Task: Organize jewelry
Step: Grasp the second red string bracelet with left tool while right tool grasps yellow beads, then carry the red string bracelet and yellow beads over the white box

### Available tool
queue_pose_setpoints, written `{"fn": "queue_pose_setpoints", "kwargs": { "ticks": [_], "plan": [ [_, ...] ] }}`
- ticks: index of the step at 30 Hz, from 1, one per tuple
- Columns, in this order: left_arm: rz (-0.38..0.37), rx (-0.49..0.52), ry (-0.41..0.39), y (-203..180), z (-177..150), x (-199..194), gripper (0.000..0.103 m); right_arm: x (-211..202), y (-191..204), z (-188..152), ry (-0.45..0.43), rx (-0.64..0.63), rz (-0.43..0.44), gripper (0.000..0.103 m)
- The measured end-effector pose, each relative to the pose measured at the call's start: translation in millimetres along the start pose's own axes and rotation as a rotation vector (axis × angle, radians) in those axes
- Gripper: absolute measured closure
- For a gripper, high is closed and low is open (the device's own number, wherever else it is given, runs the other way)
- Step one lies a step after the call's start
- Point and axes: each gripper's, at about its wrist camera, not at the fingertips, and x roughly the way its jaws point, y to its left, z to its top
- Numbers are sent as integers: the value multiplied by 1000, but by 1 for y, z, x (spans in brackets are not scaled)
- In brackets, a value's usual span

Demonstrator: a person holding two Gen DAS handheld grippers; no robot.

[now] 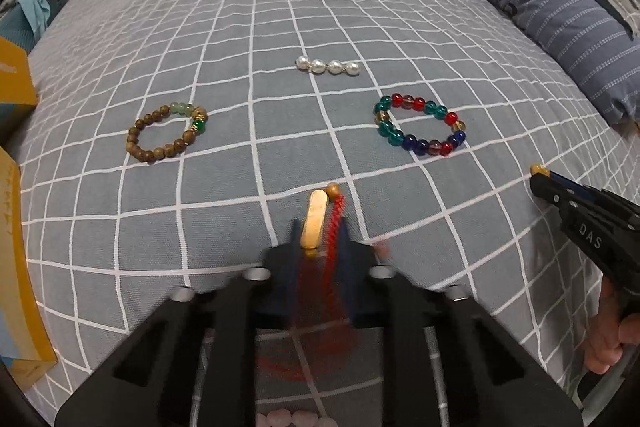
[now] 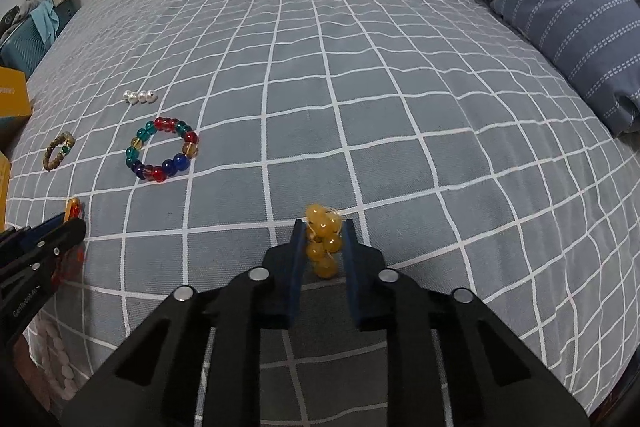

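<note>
On the grey checked bedspread (image 1: 280,7) lie a brown wooden bead bracelet (image 1: 166,133), a short string of white pearls (image 1: 328,67) and a multicoloured glass bead bracelet (image 1: 420,125). My left gripper (image 1: 320,227) is shut on a red cord bracelet with a gold bar (image 1: 316,221), low over the bedspread. In the right wrist view my right gripper (image 2: 323,227) is shut on a bunched yellow bead bracelet (image 2: 325,241). The same glass bead bracelet (image 2: 162,155), pearls (image 2: 140,96) and wooden bracelet (image 2: 59,151) lie to its left. A pink bead bracelet (image 1: 294,419) shows under the left gripper.
A blue striped pillow (image 1: 540,7) runs along the right side of the bed. Yellow cardboard boxes (image 1: 16,79) stand at the left edge. A hand (image 1: 612,339) holds the right gripper at the right of the left wrist view.
</note>
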Motion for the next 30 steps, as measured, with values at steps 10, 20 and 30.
{"fn": "queue_pose_setpoints", "kwargs": {
  "ticks": [10,20,30],
  "plan": [
    [-30,0,-4,0,0,-7,92,-9,1,-1,-13,11,-10,90],
    [-34,-2,-10,-3,-1,-19,92,-21,-4,2,-35,10,-13,94],
    [-34,-1,-39,-5,4,-38,92,-45,1,8,-81,3,-4,94]
  ]
}}
